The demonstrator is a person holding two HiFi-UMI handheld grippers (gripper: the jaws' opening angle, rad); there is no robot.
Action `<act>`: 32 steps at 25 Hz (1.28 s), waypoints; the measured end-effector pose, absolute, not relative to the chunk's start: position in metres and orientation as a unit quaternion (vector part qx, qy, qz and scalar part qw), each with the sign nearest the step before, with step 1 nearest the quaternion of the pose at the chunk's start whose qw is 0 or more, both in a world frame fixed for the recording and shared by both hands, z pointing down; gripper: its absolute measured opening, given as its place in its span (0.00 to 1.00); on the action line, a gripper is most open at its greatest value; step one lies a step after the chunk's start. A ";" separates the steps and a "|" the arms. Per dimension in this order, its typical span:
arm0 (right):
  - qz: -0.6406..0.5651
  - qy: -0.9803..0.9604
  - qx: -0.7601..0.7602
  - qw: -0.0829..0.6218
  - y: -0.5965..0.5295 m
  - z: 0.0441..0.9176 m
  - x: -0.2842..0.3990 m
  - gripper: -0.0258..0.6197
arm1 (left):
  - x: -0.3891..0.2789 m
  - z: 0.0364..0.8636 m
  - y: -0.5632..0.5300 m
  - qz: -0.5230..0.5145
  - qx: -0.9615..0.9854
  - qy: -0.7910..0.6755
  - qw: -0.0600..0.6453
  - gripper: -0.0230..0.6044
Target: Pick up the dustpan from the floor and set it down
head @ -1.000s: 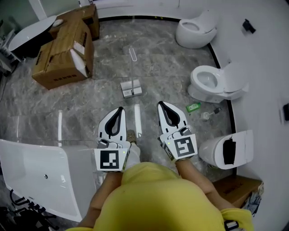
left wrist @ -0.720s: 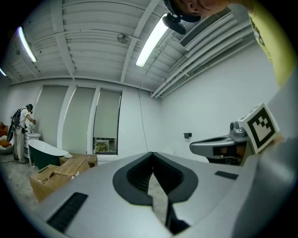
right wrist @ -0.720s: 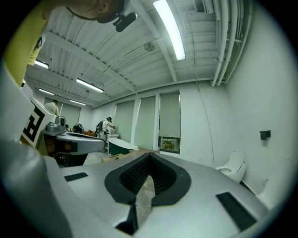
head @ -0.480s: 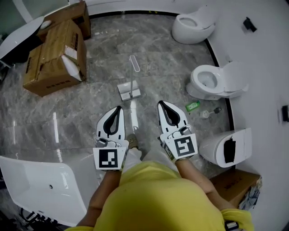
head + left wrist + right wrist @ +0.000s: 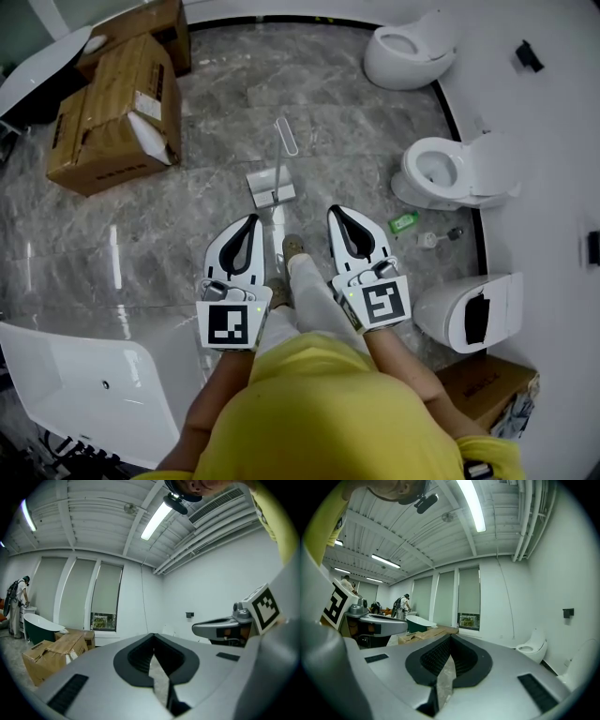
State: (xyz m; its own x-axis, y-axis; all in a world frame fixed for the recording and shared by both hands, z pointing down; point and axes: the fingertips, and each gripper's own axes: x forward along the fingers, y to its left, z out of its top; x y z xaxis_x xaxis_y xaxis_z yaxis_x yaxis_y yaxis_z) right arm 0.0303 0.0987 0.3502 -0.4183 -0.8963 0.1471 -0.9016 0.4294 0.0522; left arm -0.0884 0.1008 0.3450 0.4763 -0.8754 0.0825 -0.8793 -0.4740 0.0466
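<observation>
Floor layout, seen from above. The dustpan (image 5: 273, 190) sits on the floor ahead of me, just beyond the gap between my left gripper (image 5: 250, 226) and right gripper (image 5: 334, 215). My shoe (image 5: 293, 247) is between the two grippers, near the pan but apart from it. Cardboard boxes (image 5: 112, 108) lie far left, well apart from the pan. Along the right wall there is a far toilet (image 5: 410, 54), a middle toilet (image 5: 457, 171) and a third fixture (image 5: 469, 314) just right of my right gripper. A small packet (image 5: 404, 222) and bottle (image 5: 429, 240) lie beside the middle toilet's base. The bathtub (image 5: 84, 375) is near left.
</observation>
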 end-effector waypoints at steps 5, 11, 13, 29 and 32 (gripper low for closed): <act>0.004 -0.864 0.499 0.067 0.064 0.357 0.031 0.07 | -0.078 0.346 0.073 0.022 0.861 -0.506 0.038 0.04; 0.024 -0.882 0.463 0.089 -0.004 0.380 0.029 0.15 | -0.069 0.354 0.019 0.034 0.860 -0.508 0.039 0.04; 0.035 -0.886 0.451 0.102 -0.025 0.390 0.026 0.17 | -0.068 0.357 -0.001 0.038 0.857 -0.512 0.039 0.04; 0.141 -0.907 0.347 0.194 -0.128 0.504 0.017 0.32 | -0.052 0.394 -0.114 0.079 0.849 -0.519 0.063 0.04; 0.160 -0.909 0.326 0.205 -0.138 0.520 0.014 0.33 | -0.051 0.402 -0.128 0.089 0.844 -0.524 0.066 0.04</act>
